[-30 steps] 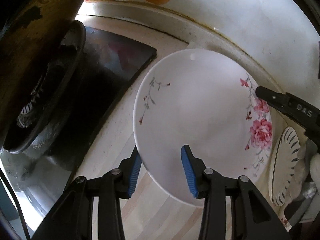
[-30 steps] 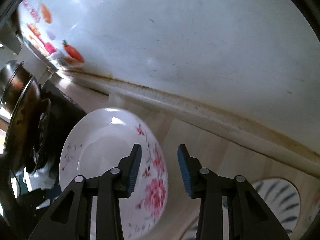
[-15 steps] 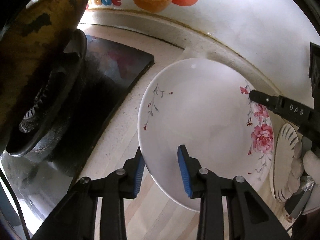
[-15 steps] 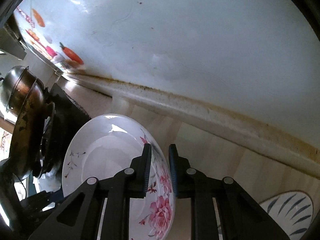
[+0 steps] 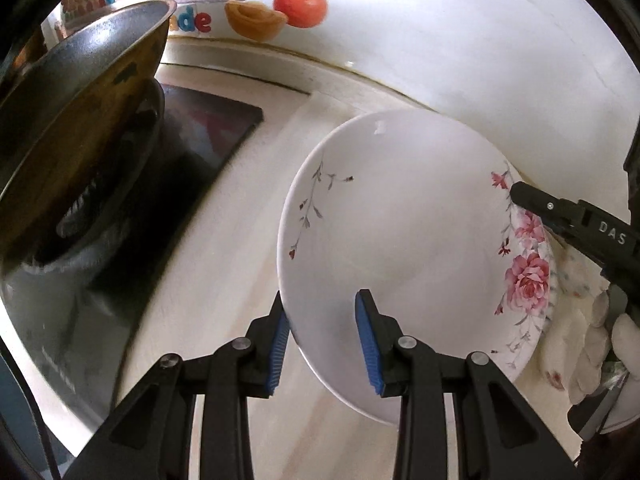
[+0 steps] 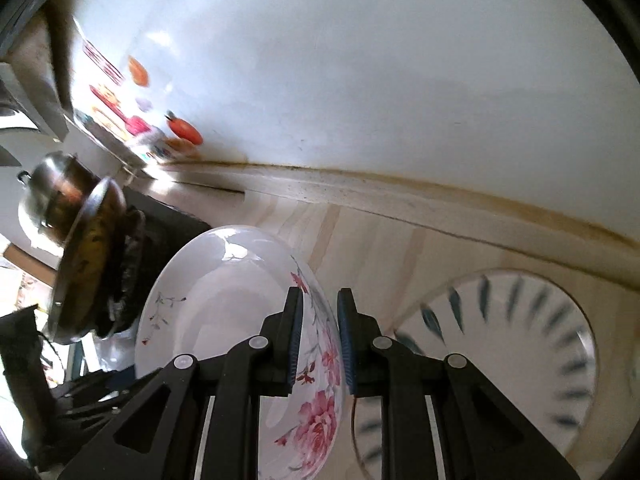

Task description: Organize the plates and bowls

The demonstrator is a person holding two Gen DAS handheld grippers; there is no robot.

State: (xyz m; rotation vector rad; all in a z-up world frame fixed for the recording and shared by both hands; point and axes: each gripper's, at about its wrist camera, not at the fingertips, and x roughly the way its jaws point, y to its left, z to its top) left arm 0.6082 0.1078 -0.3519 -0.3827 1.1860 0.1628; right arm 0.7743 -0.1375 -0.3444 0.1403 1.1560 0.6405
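Note:
A white deep plate [image 5: 400, 240] with pink roses on one side hangs tilted above the pale wooden counter [image 5: 224, 280], held from two sides. My left gripper [image 5: 322, 340] is shut on its plain near rim, one blue pad under the rim and one on the inner face. On the rose side, my right gripper [image 6: 318, 336] is shut on the same plate [image 6: 224, 304], its blue pads pinching the rim. One of the right gripper's black fingers [image 5: 560, 212] shows in the left wrist view. A white plate with dark blue strokes [image 6: 520, 340] lies flat on the counter to the right.
A dark, worn wok [image 5: 80, 140] sits on a black stove [image 5: 200, 140] to the left of the plate. A steel pot [image 6: 52, 196] stands behind it. The white wall [image 6: 360, 80] with fruit stickers [image 5: 300, 4] closes the back. A white-gloved hand [image 5: 596, 344] holds the right gripper.
Both grippers closed on the rose plate's rim. The plate then rose off the counter, and more of the wall and stickers came into view.

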